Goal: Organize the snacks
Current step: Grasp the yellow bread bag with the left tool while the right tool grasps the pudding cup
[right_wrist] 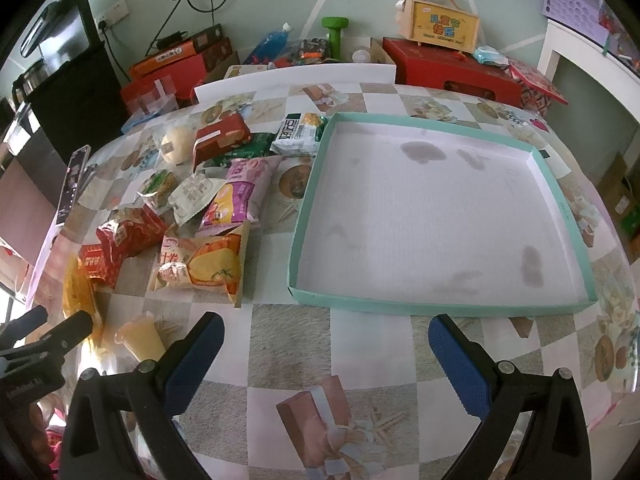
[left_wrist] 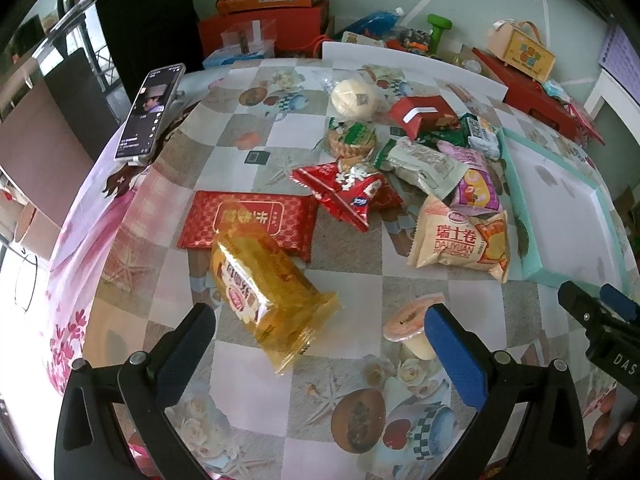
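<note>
None of the snacks (right_wrist: 208, 200) seems to have reached the teal tray (right_wrist: 308, 208) yet, its floor bare as far as shows, the whole pile lying beside it on the table (right_wrist: 360, 344), with left gripper (left_wrist: 320, 344) and right gripper (right_wrist: 326, 348) both spread wide, grasping nothing

one teal tray (right_wrist: 308, 200), one phone (left_wrist: 150, 114), two jelly cups (left_wrist: 412, 328)

Bare tablecloth lies open in front of the right gripper (right_wrist: 326, 354), up to the near wall of the teal tray (right_wrist: 440, 307). The left gripper (left_wrist: 320, 344) faces a yellow packet (left_wrist: 266, 288) and a jelly cup (left_wrist: 412, 326). Farther left, a snack pile (right_wrist: 208, 200) crowds the table.
</note>
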